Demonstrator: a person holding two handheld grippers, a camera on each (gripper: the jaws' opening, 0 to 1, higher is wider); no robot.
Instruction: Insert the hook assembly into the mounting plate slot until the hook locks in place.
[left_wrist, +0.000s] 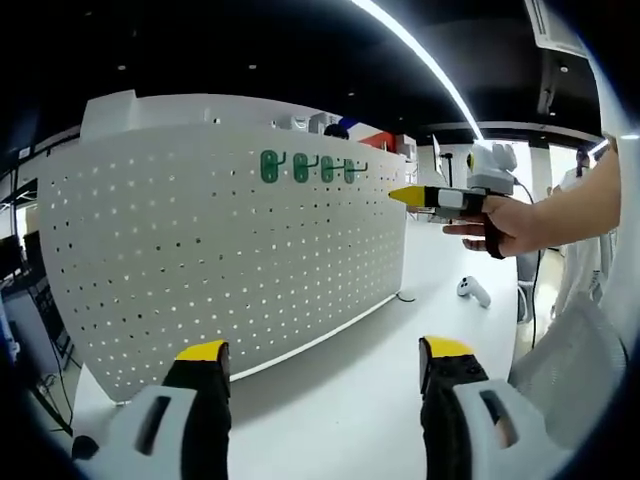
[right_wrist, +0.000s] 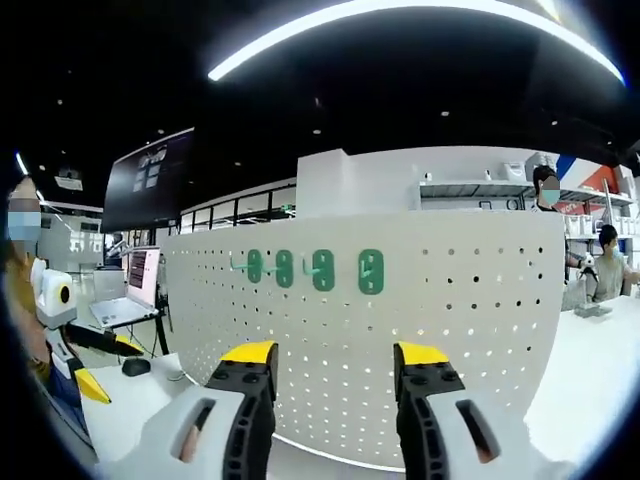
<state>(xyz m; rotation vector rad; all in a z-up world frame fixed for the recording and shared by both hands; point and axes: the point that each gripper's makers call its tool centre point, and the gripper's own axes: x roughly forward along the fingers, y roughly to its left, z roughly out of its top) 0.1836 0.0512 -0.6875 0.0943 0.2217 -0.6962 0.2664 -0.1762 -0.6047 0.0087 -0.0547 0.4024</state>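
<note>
White tabletop (left_wrist: 360, 400) runs under both grippers, smooth and bare near the jaws. On it, in the left gripper view, a small white controller-like object (left_wrist: 473, 291) lies off toward the far edge. Standing upright on the table is the white perforated mounting plate (left_wrist: 230, 250), its holes in even rows. Four green hooks (left_wrist: 310, 167) hang in a row near its upper edge; in the right gripper view the same green hooks (right_wrist: 312, 270) sit straight ahead on the plate (right_wrist: 450, 330), above the jaw tips.

Behind the plate the room is dark-ceilinged with a long strip light (left_wrist: 420, 55); shelves, a laptop (right_wrist: 135, 290) on a side desk and people stand farther back.

Left gripper (left_wrist: 325, 360): its yellow-tipped jaws stand wide apart with nothing between them, short of the plate. Right gripper (right_wrist: 325, 360): jaws likewise parted and bare, close before the plate's lower half. From the left gripper view the right gripper (left_wrist: 430, 197) appears held in a hand (left_wrist: 510, 225), its yellow tip near the hook row; whether it touches a hook is hard to tell.
</note>
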